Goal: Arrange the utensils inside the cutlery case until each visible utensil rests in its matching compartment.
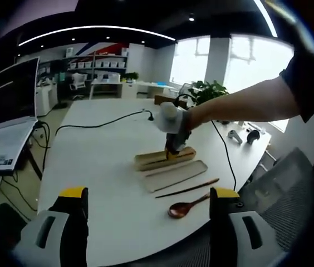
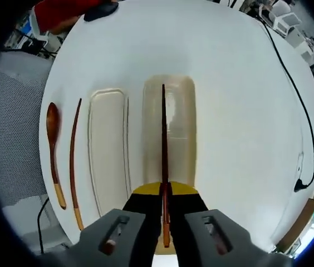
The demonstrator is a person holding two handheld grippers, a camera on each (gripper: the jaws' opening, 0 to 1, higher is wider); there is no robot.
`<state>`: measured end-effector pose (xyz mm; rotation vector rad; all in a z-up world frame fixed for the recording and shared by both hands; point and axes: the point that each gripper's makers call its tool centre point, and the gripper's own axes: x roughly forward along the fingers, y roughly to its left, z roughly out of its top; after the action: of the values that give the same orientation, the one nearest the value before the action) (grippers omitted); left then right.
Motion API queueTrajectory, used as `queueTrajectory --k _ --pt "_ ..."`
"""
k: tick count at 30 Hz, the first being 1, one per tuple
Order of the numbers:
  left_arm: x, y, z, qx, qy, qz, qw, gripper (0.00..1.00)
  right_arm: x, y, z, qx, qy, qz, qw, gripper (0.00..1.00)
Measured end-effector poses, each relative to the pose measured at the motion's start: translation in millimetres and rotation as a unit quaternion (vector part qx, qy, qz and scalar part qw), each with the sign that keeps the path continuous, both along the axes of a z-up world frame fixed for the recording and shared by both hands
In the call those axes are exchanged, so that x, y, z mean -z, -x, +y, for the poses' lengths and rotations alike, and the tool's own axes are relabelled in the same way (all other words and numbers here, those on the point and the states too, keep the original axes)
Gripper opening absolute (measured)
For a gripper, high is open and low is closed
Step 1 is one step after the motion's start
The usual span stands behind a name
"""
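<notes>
Wooden chopstick (image 2: pixel 163 161) is pinched in the right gripper (image 2: pixel 165 222), hanging lengthwise over the cutlery case base (image 2: pixel 182 139). Beside it sit the lid (image 2: pixel 108 167), second chopstick (image 2: pixel 73 167) and spoon (image 2: pixel 54 150). Left gripper (image 1: pixel 148 203) is spread wide, well back.

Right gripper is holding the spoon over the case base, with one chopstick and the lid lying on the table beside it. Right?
Not the spoon. The right gripper is shut on a chopstick, held lengthwise over the case base, as the right gripper view shows. The spoon lies on the table beside the other chopstick, with the lid between them and the base.
</notes>
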<state>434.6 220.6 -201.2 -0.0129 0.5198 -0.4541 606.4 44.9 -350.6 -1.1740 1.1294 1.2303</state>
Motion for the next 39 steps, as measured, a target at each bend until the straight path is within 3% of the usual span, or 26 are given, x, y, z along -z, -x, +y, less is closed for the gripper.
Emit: queueTrajectory --k 4,7,9,11,20,22,24,27,29,31,33,38,39 --pt "0.3 0.5 0 0.001 -0.001 0.0 1.0 0.93 -10.1 -10 5 0.029 -0.026 -0.03 0.9988 0.06" --pt "0.2 -0.5 2 0.002 -0.013 -0.003 0.9999 0.93 -17.7 -7 3 0.041 -0.04 -0.025 0.9981 0.11" --pt "0.0 -0.4 1 0.002 -0.015 -0.003 0.9999 0.93 -22.6 -8 5 0.067 -0.067 -0.036 0.9948 0.15" --pt "-0.8 -0.2 2 0.001 -0.014 -0.006 0.9999 0.93 -26.5 -9 -1 0.079 -0.072 -0.044 0.9933 0.19" --pt "-4.5 -0.6 3 -0.003 -0.01 -0.015 0.9998 0.93 -45.6 -2 -14 0.121 -0.139 -0.084 0.9793 0.18" --pt "-5.0 -0.6 3 -0.002 -0.013 -0.017 0.9998 0.93 -50.7 -3 -16 0.144 -0.161 -0.099 0.9713 0.18" --pt "-5.9 -1.1 3 0.0 -0.017 -0.021 0.9996 0.93 -52.5 2 -17 0.165 -0.174 -0.093 0.9663 0.19" --pt "-5.6 -0.8 1 0.002 -0.011 -0.019 0.9998 0.93 -51.9 7 -21 0.155 -0.171 -0.105 0.9674 0.19" --pt "-5.0 -0.5 0 0.006 -0.011 -0.017 0.9998 0.93 -54.6 9 -22 0.158 -0.174 -0.125 0.964 0.2" --pt "-4.6 -0.7 0 0.008 -0.014 -0.018 0.9997 0.93 -56.8 14 -21 0.17 -0.189 -0.123 0.9595 0.2" --pt "-4.5 -0.9 0 0.007 -0.014 -0.017 0.9997 0.92 -59.8 18 -20 0.194 -0.213 -0.123 0.9499 0.21" --pt "-3.3 -0.4 -1 0.01 -0.017 -0.013 0.9997 0.92 -73.5 33 -15 0.233 -0.307 -0.115 0.9155 0.2" --pt "-3.7 -0.7 -1 0.009 -0.016 -0.014 0.9997 0.92 -75.7 35 -15 0.232 -0.32 -0.114 0.9117 0.2"
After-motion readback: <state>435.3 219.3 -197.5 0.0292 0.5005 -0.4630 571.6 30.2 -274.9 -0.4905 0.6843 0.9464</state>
